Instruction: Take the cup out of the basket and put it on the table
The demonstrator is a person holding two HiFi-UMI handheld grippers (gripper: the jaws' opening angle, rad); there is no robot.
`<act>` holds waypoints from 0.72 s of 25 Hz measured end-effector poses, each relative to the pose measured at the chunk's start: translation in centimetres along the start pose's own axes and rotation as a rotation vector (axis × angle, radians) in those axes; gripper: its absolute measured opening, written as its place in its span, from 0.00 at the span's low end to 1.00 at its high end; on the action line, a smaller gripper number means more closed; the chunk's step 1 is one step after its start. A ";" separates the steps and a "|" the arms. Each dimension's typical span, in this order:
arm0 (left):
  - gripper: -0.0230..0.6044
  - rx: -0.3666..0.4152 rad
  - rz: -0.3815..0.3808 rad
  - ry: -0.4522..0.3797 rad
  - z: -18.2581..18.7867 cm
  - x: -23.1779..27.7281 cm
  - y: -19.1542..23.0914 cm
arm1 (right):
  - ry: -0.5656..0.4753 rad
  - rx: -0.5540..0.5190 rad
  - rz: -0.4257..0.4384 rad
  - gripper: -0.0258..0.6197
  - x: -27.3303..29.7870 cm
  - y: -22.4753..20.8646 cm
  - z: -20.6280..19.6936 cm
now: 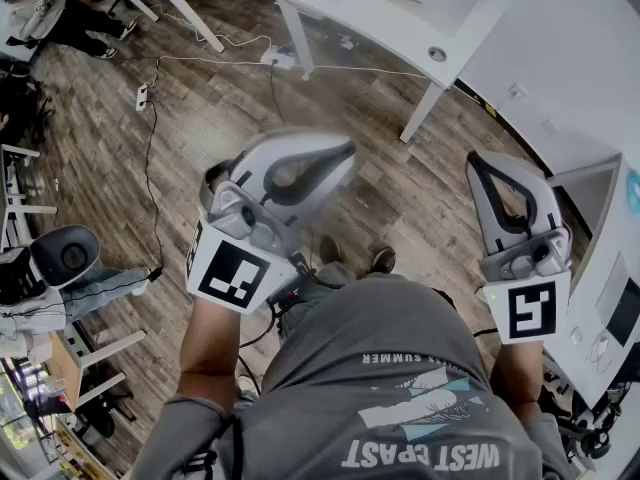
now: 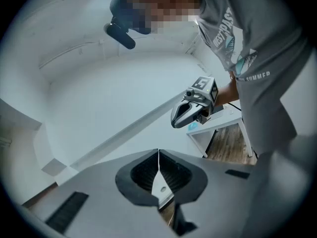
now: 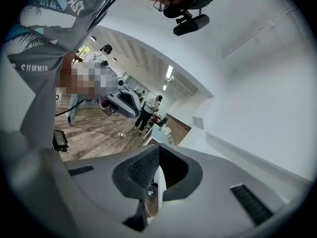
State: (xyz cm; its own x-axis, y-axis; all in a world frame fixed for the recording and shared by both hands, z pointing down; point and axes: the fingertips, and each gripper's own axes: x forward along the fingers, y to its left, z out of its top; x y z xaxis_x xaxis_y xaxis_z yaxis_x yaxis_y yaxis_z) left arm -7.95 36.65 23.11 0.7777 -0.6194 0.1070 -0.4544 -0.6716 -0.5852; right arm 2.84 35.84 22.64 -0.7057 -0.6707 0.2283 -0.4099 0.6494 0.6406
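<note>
We judge that the task has not properly begun, and we are at the stage before any reach. The left gripper point(image 2: 158, 157) has its fingers pressed together tip to tip with nothing between them. The right gripper point(image 3: 158, 155) is likewise closed all the way and empty. Neither the cup nor the basket shows in any view, so we cannot say where they stand. Ahead of the left fingers we see only a pale wall, with a corner of a white table point(image 2: 223, 119) off to their right. Ahead of the right fingers lies a far stretch of room, and beneath both pairs is bare wooden floor point(image 1: 200, 118). As we read it, the next move calls for turning until the basket comes ahead of the fingers. One pair must then be spread wide enough to take the cup's wall before it goes down into the basket.
</note>
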 end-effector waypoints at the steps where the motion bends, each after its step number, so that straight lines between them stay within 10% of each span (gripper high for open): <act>1: 0.06 -0.001 0.001 0.002 0.1 0.0 -0.1 | -0.001 0.005 0.000 0.06 -0.2 0.0 -0.1; 18: 0.06 0.002 -0.034 0.037 1.1 3.0 -2.1 | -0.067 0.121 -0.025 0.06 -2.5 -2.1 -2.5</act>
State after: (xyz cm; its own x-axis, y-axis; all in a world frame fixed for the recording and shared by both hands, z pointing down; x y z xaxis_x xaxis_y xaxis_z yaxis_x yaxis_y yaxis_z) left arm -4.15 36.65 23.75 0.7760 -0.6109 0.1568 -0.4268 -0.6917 -0.5825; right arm 6.92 35.31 22.58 -0.7297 -0.6644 0.1615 -0.4919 0.6741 0.5510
